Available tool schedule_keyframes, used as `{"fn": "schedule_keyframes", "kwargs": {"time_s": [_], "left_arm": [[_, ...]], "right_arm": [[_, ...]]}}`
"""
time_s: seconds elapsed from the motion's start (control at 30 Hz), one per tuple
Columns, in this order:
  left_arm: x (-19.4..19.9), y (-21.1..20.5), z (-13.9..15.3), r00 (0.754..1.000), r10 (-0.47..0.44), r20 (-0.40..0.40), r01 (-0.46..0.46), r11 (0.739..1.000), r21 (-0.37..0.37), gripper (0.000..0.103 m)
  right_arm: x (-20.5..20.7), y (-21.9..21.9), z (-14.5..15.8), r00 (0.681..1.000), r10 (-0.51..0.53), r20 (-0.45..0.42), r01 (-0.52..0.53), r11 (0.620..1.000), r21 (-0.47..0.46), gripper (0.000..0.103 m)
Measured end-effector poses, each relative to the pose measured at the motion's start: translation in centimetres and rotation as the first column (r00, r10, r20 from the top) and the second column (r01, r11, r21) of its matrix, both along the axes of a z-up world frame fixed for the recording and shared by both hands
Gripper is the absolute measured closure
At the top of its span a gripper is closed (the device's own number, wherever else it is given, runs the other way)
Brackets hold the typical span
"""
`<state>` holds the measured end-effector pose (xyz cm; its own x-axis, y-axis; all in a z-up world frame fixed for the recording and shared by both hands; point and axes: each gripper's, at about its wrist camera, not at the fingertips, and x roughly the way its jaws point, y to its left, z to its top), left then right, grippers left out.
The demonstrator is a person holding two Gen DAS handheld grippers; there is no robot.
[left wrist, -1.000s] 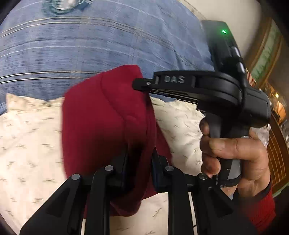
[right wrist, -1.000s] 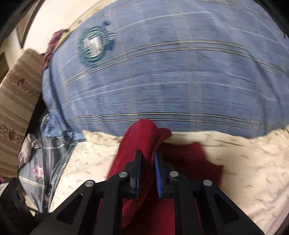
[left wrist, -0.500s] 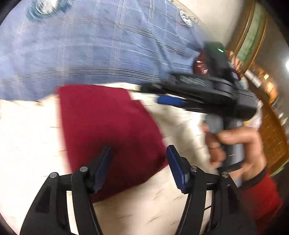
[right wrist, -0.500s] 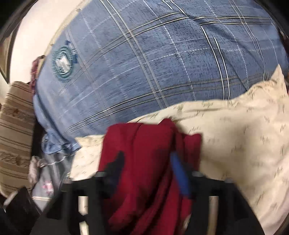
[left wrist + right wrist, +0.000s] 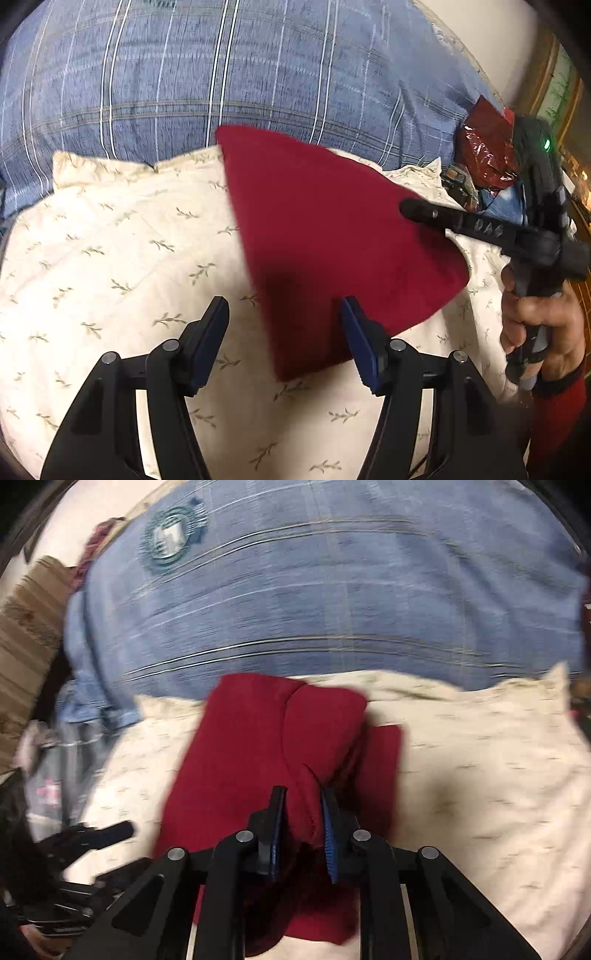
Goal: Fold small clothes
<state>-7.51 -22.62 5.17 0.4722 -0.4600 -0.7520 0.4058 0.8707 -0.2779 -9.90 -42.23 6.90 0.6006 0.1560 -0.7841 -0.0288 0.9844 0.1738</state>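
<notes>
A dark red garment (image 5: 332, 236) lies folded on a cream leaf-print pillow (image 5: 122, 258). My left gripper (image 5: 284, 314) is open and empty, its fingers just short of the garment's near edge. My right gripper (image 5: 303, 805) is shut on a bunched fold of the red garment (image 5: 258, 760). In the left wrist view the right gripper (image 5: 417, 210) reaches in from the right with its tip over the garment's right side, held by a hand. The left gripper (image 5: 110, 830) shows at the lower left of the right wrist view.
A blue plaid cover (image 5: 221, 66) with a round emblem (image 5: 170, 539) lies behind the pillow. A red shiny packet (image 5: 487, 144) and clutter sit at the far right. A striped tan cushion (image 5: 26, 627) and grey cloth (image 5: 62, 760) are at the left.
My left gripper let go of the garment, opened and drew back. The garment went from bunched and lifted to flat on the pillow. My right gripper opened briefly, then shut on a fold.
</notes>
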Motion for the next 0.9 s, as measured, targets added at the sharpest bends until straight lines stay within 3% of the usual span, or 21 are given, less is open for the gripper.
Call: {"fn": "schedule_keyframes", "kwargs": {"time_s": [0.03, 0.1, 0.17, 0.2, 0.33, 0.37, 0.5, 0.6, 0.7, 0.73, 0.77, 0.8, 0.9], "left_arm": [[0.3, -0.2, -0.3, 1.000, 0.001, -0.012, -0.001, 1.000, -0.007, 0.041], [0.4, -0.7, -0.7, 1.000, -0.002, -0.026, 0.003, 1.000, 0.021, 0.041], [0.6, -0.6, -0.5, 1.000, -0.003, -0.018, 0.004, 1.000, 0.013, 0.040], [0.7, -0.4, -0.4, 1.000, 0.004, -0.014, -0.003, 1.000, 0.004, 0.035], [2.1, 0.3, -0.2, 0.999, 0.050, -0.018, -0.051, 0.997, -0.063, 0.026], [2.6, 0.2, -0.3, 0.998, 0.055, -0.024, -0.056, 0.996, -0.075, 0.025], [5.0, -0.4, -2.1, 0.993, 0.046, -0.107, -0.059, 0.992, -0.114, 0.019], [6.4, -1.1, -4.0, 0.985, 0.013, -0.175, -0.045, 0.983, -0.176, 0.016], [6.7, -1.8, -4.4, 0.988, -0.008, -0.152, -0.023, 0.980, -0.199, 0.019], [6.5, -2.0, -4.2, 0.990, -0.018, -0.141, -0.010, 0.980, -0.198, 0.026], [6.4, -2.1, -3.8, 0.991, -0.024, -0.135, -0.002, 0.981, -0.193, 0.032], [6.1, -2.1, -3.3, 0.992, -0.023, -0.124, 0.001, 0.984, -0.181, 0.041], [4.9, -1.1, -1.1, 0.993, -0.043, -0.111, 0.023, 0.984, -0.174, 0.050]], "right_arm": [[0.3, -0.4, -0.8, 1.000, -0.016, -0.020, 0.015, 1.000, -0.017, 0.085], [0.7, -0.9, -3.0, 0.997, -0.003, -0.079, 0.007, 0.999, 0.045, 0.084], [0.2, -1.3, -2.8, 0.998, -0.012, -0.056, 0.016, 0.997, 0.074, 0.078], [0.0, -1.8, -2.2, 0.999, -0.022, -0.045, 0.026, 0.995, 0.093, 0.073], [-0.5, -4.0, -0.9, 0.992, -0.121, 0.046, 0.110, 0.974, 0.198, 0.020], [-0.3, -4.6, -1.2, 0.988, -0.142, 0.063, 0.122, 0.962, 0.244, 0.013], [2.6, -5.4, -4.2, 0.991, -0.112, -0.067, 0.129, 0.921, 0.367, 0.013], [4.2, -5.1, -6.5, 0.989, -0.075, -0.130, 0.119, 0.919, 0.376, 0.012], [4.3, -3.9, -6.9, 0.994, -0.037, -0.101, 0.069, 0.941, 0.330, 0.029], [4.3, -3.5, -6.6, 0.995, -0.022, -0.093, 0.050, 0.947, 0.318, 0.045], [4.2, -3.1, -6.0, 0.996, -0.011, -0.083, 0.036, 0.950, 0.309, 0.054], [3.9, -2.8, -5.3, 0.997, -0.010, -0.070, 0.029, 0.958, 0.285, 0.058], [2.6, -1.9, -3.0, 0.999, 0.008, -0.032, 0.001, 0.960, 0.280, 0.063]]}}
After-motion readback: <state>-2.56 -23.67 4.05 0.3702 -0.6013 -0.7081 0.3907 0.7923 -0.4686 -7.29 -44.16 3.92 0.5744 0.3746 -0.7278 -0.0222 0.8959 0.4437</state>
